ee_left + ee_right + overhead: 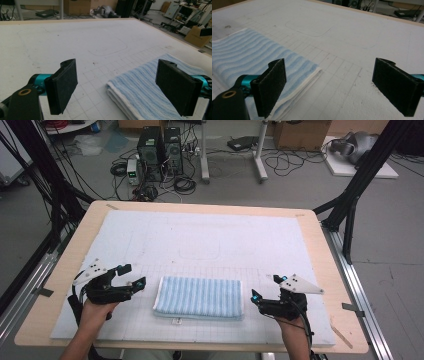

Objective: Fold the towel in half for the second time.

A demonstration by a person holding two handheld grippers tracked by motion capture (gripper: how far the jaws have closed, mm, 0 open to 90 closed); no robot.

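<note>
My left gripper (134, 276) sits low over the table's near left area, held by my left hand (97, 312), with the forearm entering from the bottom edge. Its jaws stand wide apart and hold nothing. They point toward the left short end of the folded towel (198, 297), just beside it without touching.

My right gripper (266, 287) mirrors this at the near right, held by my right hand (290, 325). Its jaws are also wide apart and empty, aimed at the towel's right end, near but clear of it. In the right gripper view, one pad (273, 82) overlaps the towel corner and the other hangs over bare surface.

The towel is a flat rectangle folded in several layers, ribbed terry with pale blue and white stripes and a white hem. It lies in the near centre of the mat, long side parallel to the table's front edge. The jaw pads are flat black rectangles with a rough foam-like face, mounted on teal fittings.

The white mat (210, 235) is matte, printed with a faint grid and rounded outlines. It covers a light wooden table (75, 245). Beyond it, on the grey floor, stand computer towers (160, 152), loose cables and cardboard boxes.
</note>
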